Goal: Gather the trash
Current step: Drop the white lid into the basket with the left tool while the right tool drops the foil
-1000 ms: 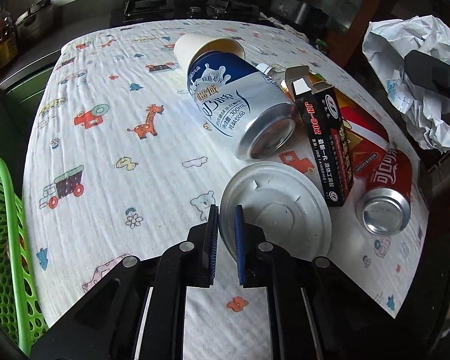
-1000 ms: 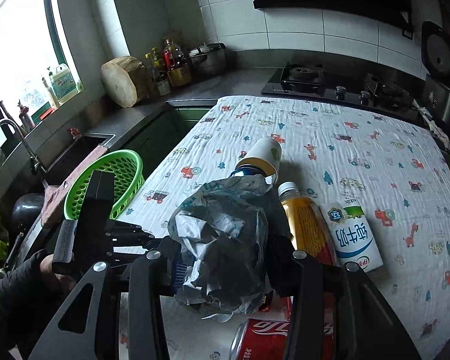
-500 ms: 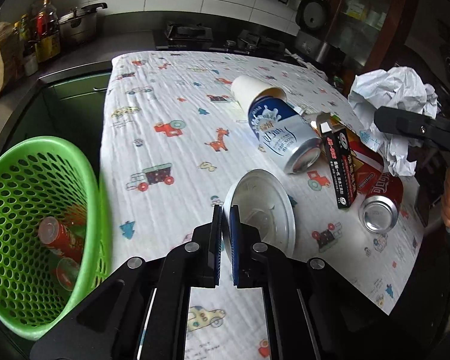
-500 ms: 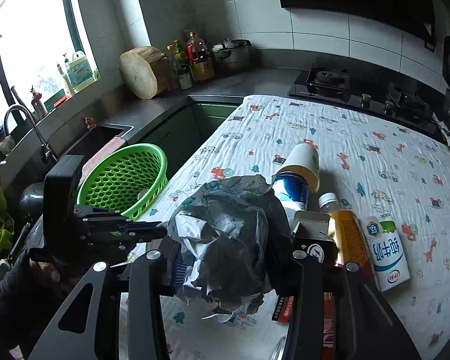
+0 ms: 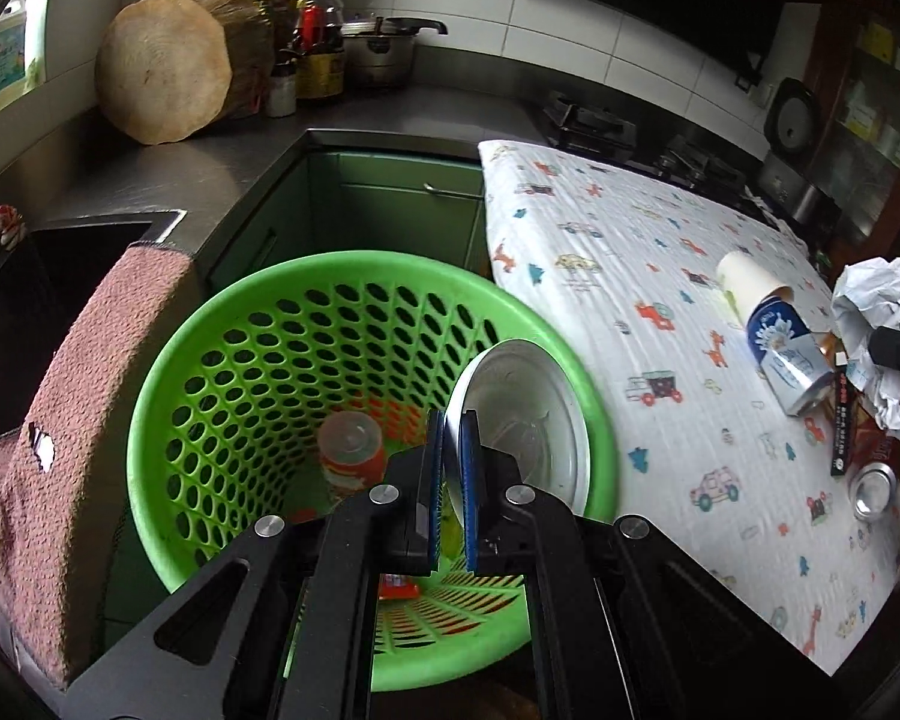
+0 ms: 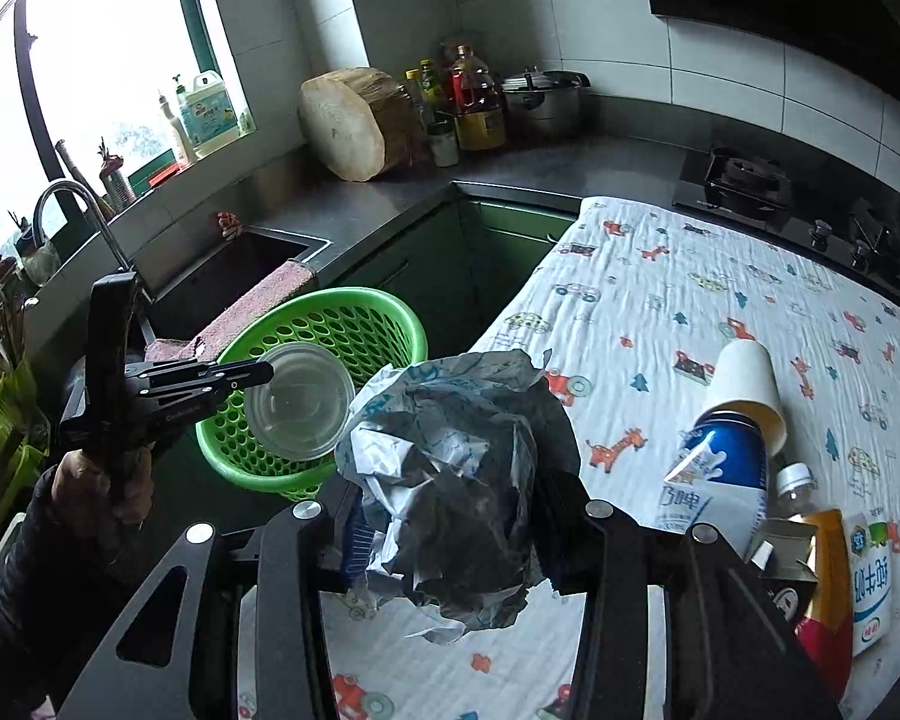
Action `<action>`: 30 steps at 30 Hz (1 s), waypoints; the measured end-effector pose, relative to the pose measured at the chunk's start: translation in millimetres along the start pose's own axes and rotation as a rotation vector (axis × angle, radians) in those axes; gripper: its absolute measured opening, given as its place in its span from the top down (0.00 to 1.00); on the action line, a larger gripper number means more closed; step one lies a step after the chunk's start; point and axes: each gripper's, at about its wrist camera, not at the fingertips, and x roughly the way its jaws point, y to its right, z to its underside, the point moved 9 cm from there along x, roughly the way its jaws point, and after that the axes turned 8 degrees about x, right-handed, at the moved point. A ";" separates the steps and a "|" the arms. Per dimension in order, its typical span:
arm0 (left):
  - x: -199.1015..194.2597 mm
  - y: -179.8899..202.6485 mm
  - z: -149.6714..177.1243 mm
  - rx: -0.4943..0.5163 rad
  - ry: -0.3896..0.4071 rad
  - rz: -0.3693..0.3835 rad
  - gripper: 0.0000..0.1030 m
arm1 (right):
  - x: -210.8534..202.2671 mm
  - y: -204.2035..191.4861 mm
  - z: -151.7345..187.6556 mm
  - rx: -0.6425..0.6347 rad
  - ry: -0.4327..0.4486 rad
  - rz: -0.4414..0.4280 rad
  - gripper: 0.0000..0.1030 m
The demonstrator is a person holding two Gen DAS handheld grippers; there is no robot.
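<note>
Left wrist view shows the left tool pinching the rim of a plastic lid directly ahead of its tips, over the green basket below; right tool is clamped on crumpled paper between its fingers, above the worktop; released off-centre, the lid could catch the basket's near rim and tumble outside.

The right gripper clamped a crumpled paper ball above the desk. Left of the ball, the left gripper held a clear plastic lid over the green basket.
</note>
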 end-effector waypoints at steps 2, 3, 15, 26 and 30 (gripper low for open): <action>6.8 -14.6 9.6 -0.025 -0.023 -0.015 0.96 | 12.6 -10.4 -5.0 -0.010 -0.008 -0.011 0.59; 10.3 -20.2 14.2 -0.037 -0.035 -0.022 0.96 | 18.9 -16.0 -7.1 -0.017 -0.012 -0.016 0.59; 38.8 -29.7 47.3 -0.067 -0.119 -0.007 0.92 | 92.5 -61.5 -20.7 -0.048 -0.090 -0.073 0.59; 16.0 -40.8 49.9 -0.115 -0.066 -0.009 0.52 | 150.2 -92.8 -16.6 -0.040 -0.153 -0.120 0.56; 4.5 -42.1 49.4 -0.120 -0.042 -0.011 0.46 | 169.9 -101.1 -15.6 -0.021 -0.166 -0.134 0.35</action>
